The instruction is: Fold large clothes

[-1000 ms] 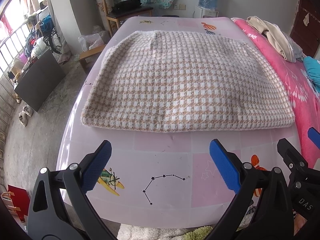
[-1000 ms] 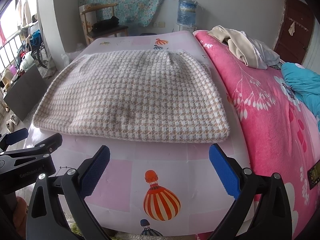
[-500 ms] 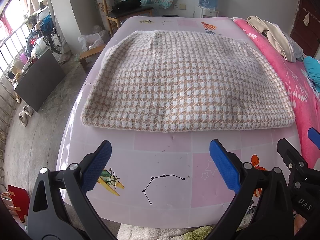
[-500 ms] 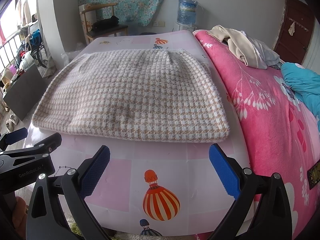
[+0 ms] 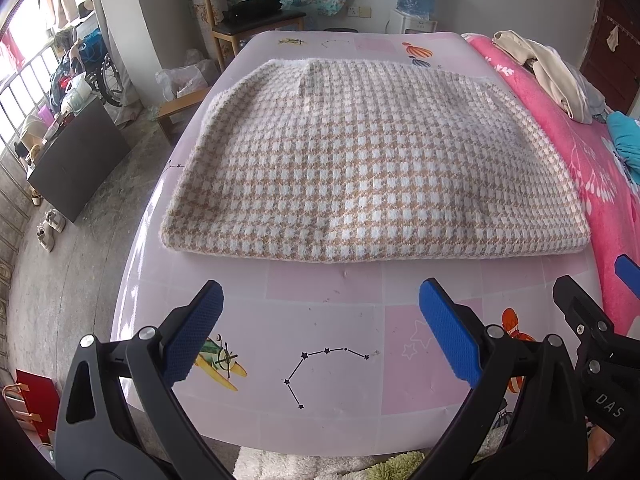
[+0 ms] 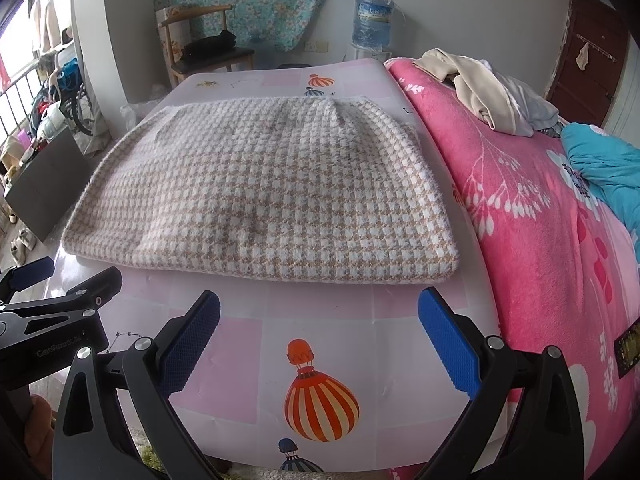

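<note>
Nothing shifted since a second ago: left gripper point(image 5: 320, 320) and right gripper point(image 6: 319, 322) still hovering side by side, both spread wide and empty, blue pads point(image 5: 448, 332) clear of the cloth. Straight ahead of both, folded checked sweater point(image 5: 372, 164) lying flat on pink printed table cover point(image 5: 320, 380), its near edge just beyond the fingertips. Off to the right, pink blanket point(image 6: 540, 220) with heaped clothes point(image 6: 488, 92); far ahead, wooden chair point(image 5: 248, 20)
</note>
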`<state>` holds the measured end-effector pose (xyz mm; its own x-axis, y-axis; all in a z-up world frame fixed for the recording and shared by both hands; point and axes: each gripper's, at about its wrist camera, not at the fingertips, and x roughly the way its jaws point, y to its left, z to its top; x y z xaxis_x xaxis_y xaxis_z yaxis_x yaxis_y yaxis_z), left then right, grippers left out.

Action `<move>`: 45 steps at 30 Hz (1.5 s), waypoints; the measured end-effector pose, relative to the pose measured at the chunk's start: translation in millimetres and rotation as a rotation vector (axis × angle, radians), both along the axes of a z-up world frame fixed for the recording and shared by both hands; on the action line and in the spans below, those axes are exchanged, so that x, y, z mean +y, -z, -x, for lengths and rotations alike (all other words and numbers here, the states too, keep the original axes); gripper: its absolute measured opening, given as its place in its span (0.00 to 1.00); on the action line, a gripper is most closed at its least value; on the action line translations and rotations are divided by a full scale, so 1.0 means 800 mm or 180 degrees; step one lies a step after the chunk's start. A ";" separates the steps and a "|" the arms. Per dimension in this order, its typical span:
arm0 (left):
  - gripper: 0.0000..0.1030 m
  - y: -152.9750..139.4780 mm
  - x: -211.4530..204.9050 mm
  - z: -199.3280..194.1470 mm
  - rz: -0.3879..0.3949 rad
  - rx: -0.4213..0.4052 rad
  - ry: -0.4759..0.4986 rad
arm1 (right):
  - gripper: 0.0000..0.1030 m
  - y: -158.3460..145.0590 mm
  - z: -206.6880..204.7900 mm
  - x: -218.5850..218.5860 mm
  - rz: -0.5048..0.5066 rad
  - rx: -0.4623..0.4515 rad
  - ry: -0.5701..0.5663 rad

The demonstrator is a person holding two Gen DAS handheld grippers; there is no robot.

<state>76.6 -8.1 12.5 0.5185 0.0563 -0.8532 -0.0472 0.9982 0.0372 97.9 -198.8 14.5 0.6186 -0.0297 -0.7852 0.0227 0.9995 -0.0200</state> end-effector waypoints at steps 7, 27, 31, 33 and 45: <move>0.92 0.001 -0.002 0.001 -0.0003 0.0003 0.0006 | 0.94 0.001 -0.001 -0.002 0.0008 0.0007 0.0010; 0.92 0.000 -0.002 0.001 -0.0001 0.0002 0.0003 | 0.94 0.001 -0.001 -0.001 0.0022 0.0018 0.0027; 0.92 0.000 -0.003 0.002 -0.0003 0.0000 0.0003 | 0.94 0.001 0.000 -0.001 0.0029 0.0014 0.0018; 0.92 0.000 -0.002 0.002 -0.0004 0.0000 0.0003 | 0.94 0.001 -0.001 0.000 0.0037 0.0011 0.0012; 0.92 -0.002 -0.002 0.003 -0.0002 -0.0006 0.0001 | 0.94 0.001 -0.001 0.001 0.0041 0.0010 0.0010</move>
